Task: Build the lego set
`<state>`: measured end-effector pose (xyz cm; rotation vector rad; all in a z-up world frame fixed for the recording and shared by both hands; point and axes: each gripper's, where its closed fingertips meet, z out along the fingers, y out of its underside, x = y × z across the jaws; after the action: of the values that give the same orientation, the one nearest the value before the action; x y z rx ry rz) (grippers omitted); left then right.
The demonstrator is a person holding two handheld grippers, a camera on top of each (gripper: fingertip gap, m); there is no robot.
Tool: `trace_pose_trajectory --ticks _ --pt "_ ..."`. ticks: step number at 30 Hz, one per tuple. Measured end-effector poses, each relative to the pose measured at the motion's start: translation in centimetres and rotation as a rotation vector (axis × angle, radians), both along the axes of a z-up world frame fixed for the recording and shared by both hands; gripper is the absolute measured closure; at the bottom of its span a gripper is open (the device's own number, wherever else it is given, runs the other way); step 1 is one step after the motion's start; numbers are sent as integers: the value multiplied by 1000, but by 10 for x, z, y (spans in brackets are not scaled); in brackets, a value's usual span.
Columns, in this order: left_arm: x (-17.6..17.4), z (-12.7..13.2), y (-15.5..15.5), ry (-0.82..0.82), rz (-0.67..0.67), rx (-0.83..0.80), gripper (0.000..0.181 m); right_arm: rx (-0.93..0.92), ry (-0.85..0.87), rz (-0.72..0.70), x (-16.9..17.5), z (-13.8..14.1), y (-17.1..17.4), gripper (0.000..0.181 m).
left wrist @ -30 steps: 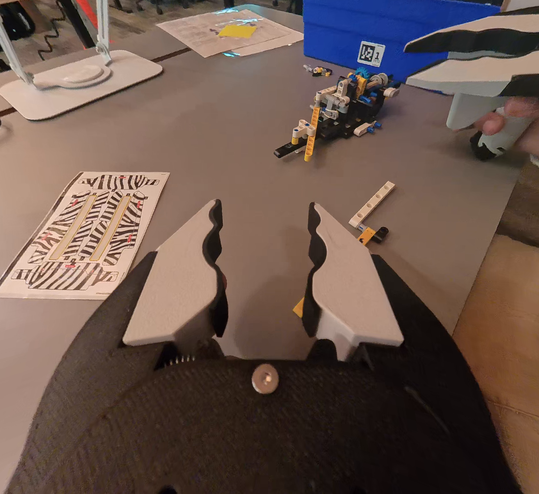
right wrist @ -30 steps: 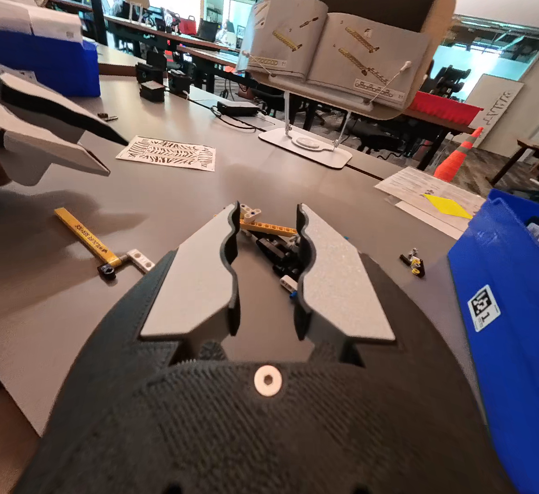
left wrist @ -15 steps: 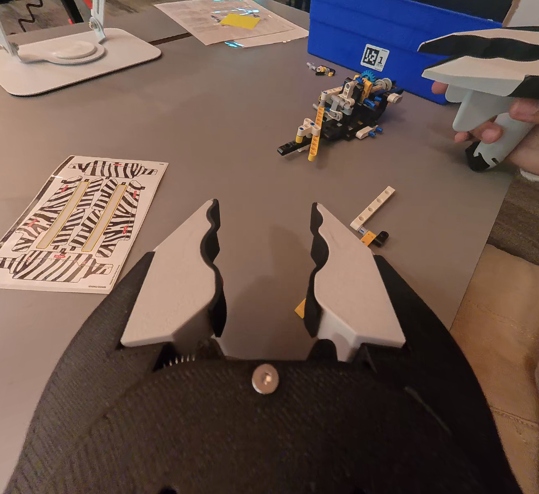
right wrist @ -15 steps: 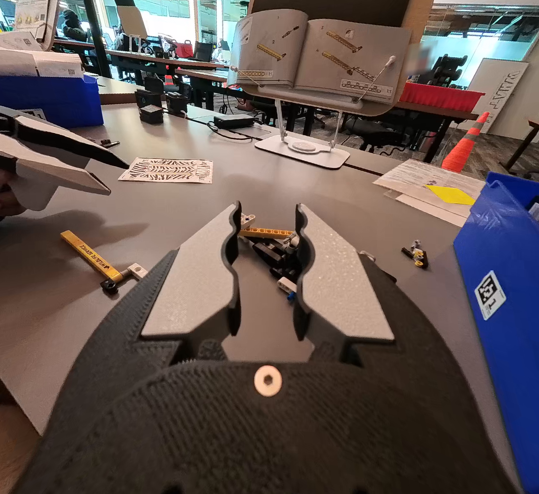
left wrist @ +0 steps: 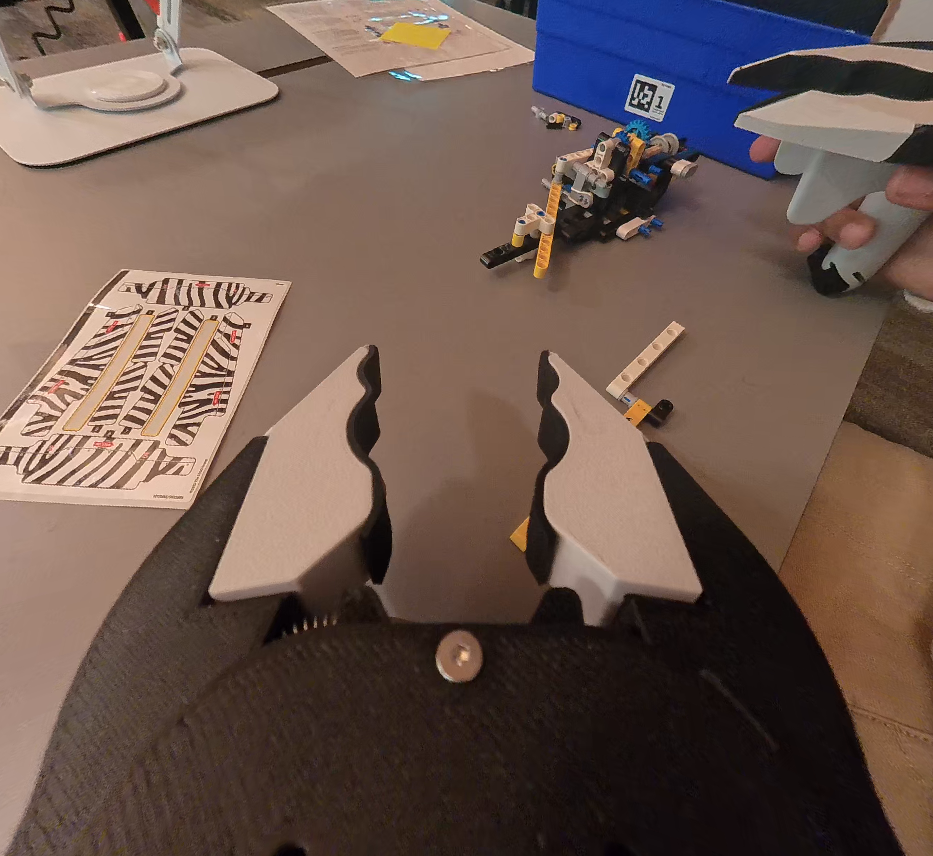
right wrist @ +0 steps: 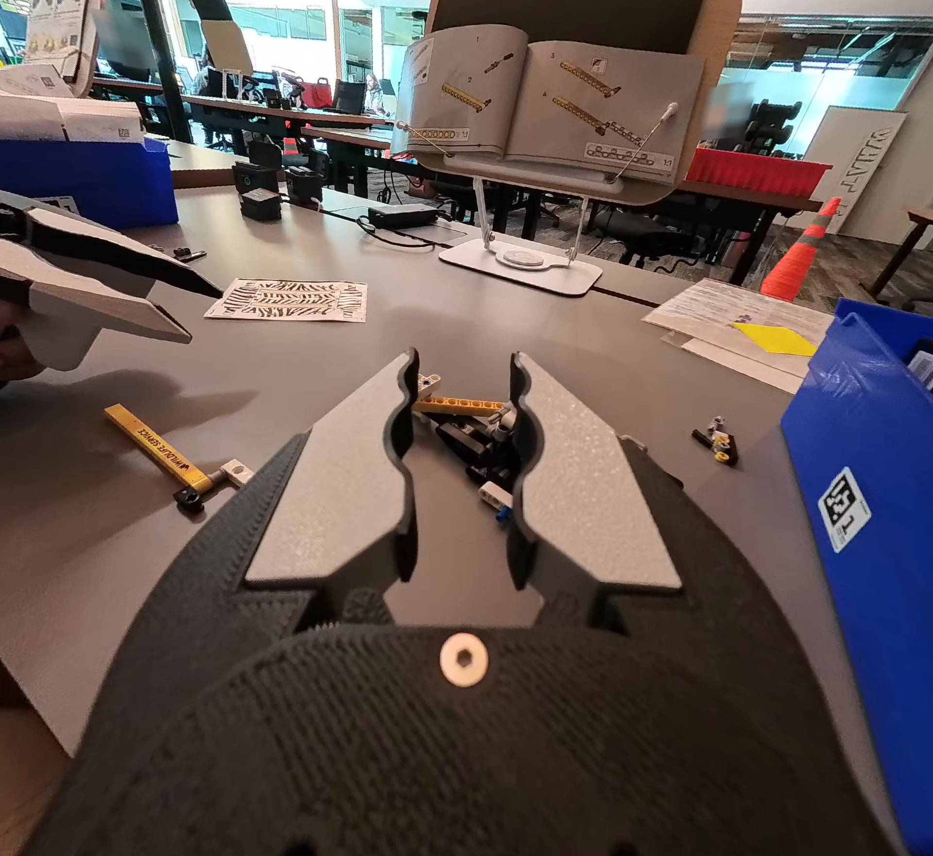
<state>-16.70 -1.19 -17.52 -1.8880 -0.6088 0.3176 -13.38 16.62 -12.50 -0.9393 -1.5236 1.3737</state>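
We've got both grippers up over the grey surface [left wrist: 353, 205] with nothing in them: left gripper [left wrist: 458, 362] jaws spread wide, right gripper [right wrist: 464, 367] jaws parted too. The half-built lego model [left wrist: 601, 185] sits right in front of the blue bin [left wrist: 631, 44], and a loose yellow-and-white beam piece [right wrist: 171, 453] lies nearer us, beside the zebra sticker sheet [left wrist: 131, 387].
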Motion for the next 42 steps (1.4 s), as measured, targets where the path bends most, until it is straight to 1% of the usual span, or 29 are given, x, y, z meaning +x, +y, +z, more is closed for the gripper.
trace_pose_trajectory --ticks 9,15,17,21,27,37,42 --pt "-1 -1 -1 -12 5 1 120 -4 -2 1 -1 0 1 149" --pt "5 -7 6 39 -24 -78 119 3 -2 9 0 0 -1 151" --pt "7 -8 8 59 -33 -105 118 4 2 16 0 0 -2 156" --pt "11 -12 11 91 -51 -149 118 5 4 17 1 0 -2 158" --pt "15 -12 14 100 -78 -157 118 -3 11 -14 0 2 3 151" --pt "11 -12 12 44 -71 -122 118 -3 0 -11 -2 0 2 150" --pt "15 -16 15 74 -85 -168 117 0 0 -8 -1 0 2 150"
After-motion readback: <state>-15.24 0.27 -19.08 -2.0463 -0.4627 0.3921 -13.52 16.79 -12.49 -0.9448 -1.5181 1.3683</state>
